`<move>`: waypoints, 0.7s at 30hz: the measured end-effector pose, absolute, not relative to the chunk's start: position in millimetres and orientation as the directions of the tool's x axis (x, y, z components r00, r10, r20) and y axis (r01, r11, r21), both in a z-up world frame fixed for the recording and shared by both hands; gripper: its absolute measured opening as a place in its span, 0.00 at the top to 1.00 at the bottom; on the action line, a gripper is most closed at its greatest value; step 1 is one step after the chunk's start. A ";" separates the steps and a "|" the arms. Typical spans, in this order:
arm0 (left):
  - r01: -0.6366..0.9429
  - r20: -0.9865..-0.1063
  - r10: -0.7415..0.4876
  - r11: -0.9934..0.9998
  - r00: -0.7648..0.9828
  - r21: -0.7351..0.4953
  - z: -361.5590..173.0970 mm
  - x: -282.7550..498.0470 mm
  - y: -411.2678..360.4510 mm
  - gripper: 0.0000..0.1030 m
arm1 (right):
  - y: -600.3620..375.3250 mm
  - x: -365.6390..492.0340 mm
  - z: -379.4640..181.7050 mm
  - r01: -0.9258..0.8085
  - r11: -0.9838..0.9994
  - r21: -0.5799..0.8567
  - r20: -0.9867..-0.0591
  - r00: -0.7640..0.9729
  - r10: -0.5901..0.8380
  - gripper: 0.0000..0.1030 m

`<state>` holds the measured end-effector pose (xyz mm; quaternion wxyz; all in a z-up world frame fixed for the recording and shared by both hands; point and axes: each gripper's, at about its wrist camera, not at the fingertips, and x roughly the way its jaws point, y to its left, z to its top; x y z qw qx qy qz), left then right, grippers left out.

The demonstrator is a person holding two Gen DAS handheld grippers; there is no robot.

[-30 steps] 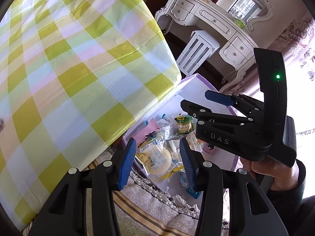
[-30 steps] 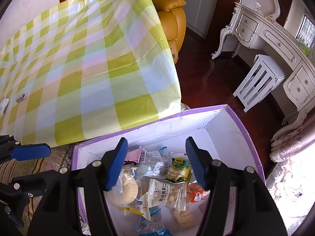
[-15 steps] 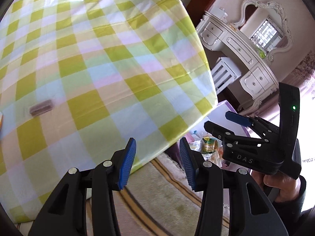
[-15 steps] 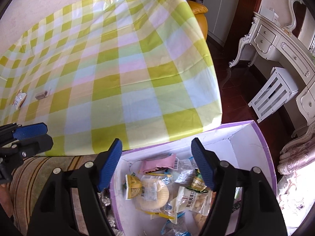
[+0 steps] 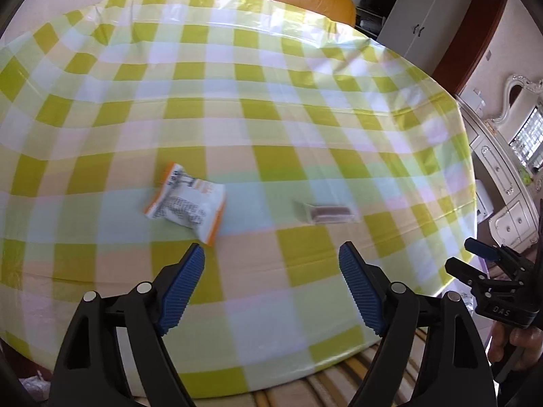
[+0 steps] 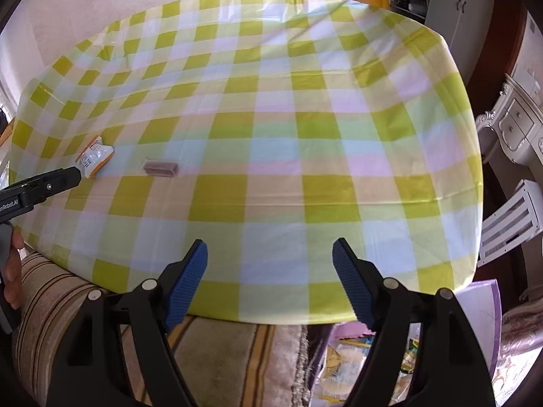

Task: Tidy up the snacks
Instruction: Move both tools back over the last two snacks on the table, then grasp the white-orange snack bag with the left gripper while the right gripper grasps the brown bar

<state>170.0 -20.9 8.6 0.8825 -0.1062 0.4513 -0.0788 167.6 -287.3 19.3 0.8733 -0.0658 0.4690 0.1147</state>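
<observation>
1. Left gripper (image 5: 271,259): jaws stand wide apart, having just been opening, with nothing between the blue pads. It hangs over the near edge of the table (image 5: 258,332), pointing steeply down at the checked cloth
2. Right gripper (image 6: 269,257): jaws likewise apart, having just been opening, and nothing sits between them. It hangs over the near edge of the table, toward the near right corner
3. White-and-orange snack packet (image 5: 186,203): lies flat on the cloth in the near left part of the table, just beyond the left gripper's left pad and not touching it. In the right wrist view the same packet shows at the left edge of the table, beside the tip of the left gripper
4. Small clear-wrapped brown snack bar (image 5: 327,212): lies flat on the cloth to the right of the packet, well apart from it, beyond the left gripper's right pad
5. Purple box (image 6: 482,305): stands on the floor below the near right corner of the table; snack wrappers (image 6: 346,363) lie inside, partly hidden by the right gripper
6. Striped sofa (image 6: 51,305): runs along the near edge of the table
</observation>
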 end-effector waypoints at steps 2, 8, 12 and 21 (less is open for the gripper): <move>0.049 -0.795 -0.213 0.973 0.568 -0.226 3.1 175.5 -9.7 0.17 | -269.0 175.3 17.5 -0.308 0.951 -0.018 -0.836 0.526 0.154 0.26; 0.096 -0.817 -0.148 0.989 0.557 -0.113 -9.9 193.3 3.2 0.10 | -219.3 196.3 11.0 -0.447 0.892 -0.066 -0.835 0.514 0.196 0.26; 0.143 -0.828 -0.115 0.989 0.549 -0.043 -19.1 208.5 5.3 0.09 | -192.6 212.4 3.2 -0.533 0.839 -0.110 -0.837 0.505 0.211 0.26; 0.153 -0.836 -0.116 0.987 0.536 -0.039 -33.7 231.7 13.7 0.21 | -165.9 248.1 -14.7 -0.622 0.777 -0.097 -0.855 0.452 0.255 0.26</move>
